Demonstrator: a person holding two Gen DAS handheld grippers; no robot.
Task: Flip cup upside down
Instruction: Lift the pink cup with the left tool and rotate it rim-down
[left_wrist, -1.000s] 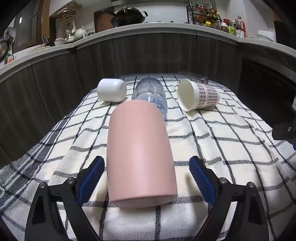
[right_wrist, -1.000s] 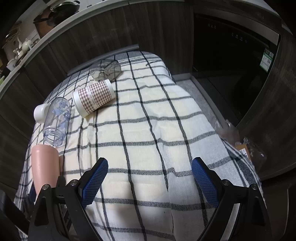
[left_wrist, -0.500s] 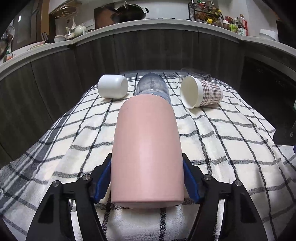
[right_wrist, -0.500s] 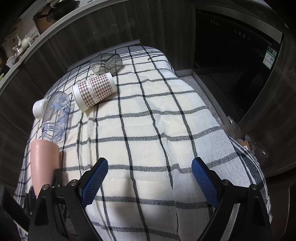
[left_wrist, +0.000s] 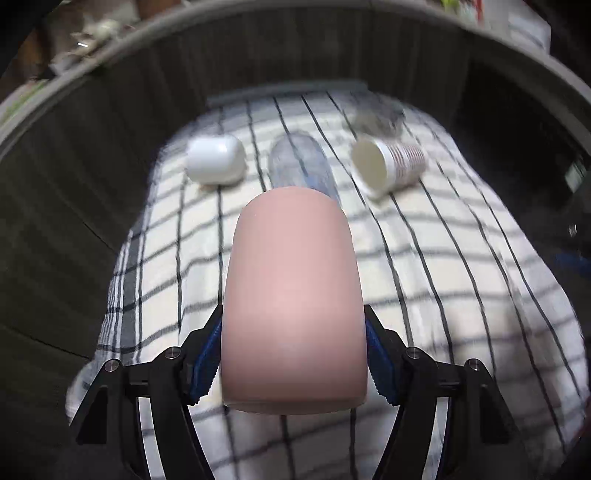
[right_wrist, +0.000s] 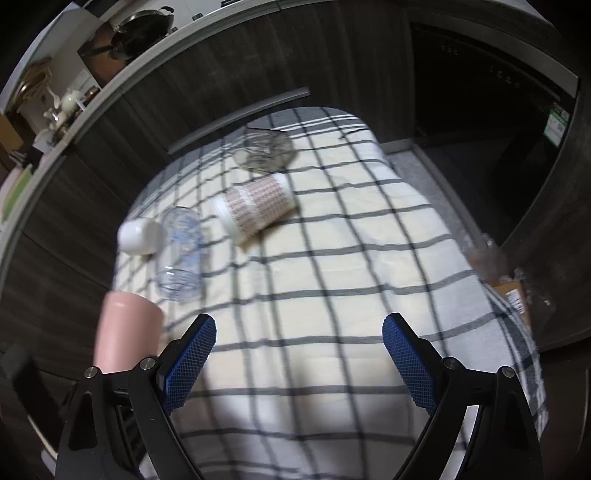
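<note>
Since a second ago the left gripper (left_wrist: 293, 354) has clamped the pink cup (left_wrist: 293, 295) near its base and raised it off the checked cloth (left_wrist: 461, 280) — smooth, stiff, likely slippery. The right gripper (right_wrist: 299, 363) hangs wide open, right of the cup.

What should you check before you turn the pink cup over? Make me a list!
1. Left tool squeezing the pink cup on both sides: ok, both blue pads press its walls.
2. Cup off the checkered cloth: cannot tell, the picture is blurry.
3. Which end is the cup's opening: cannot tell, no rim shows.
4. Room to turn: ok, the clear bottle, white cup and plaid paper cup lie farther back.
5. Right tool out of the way: ok, it is open, holds nothing and is off to the side of the cup.
</note>
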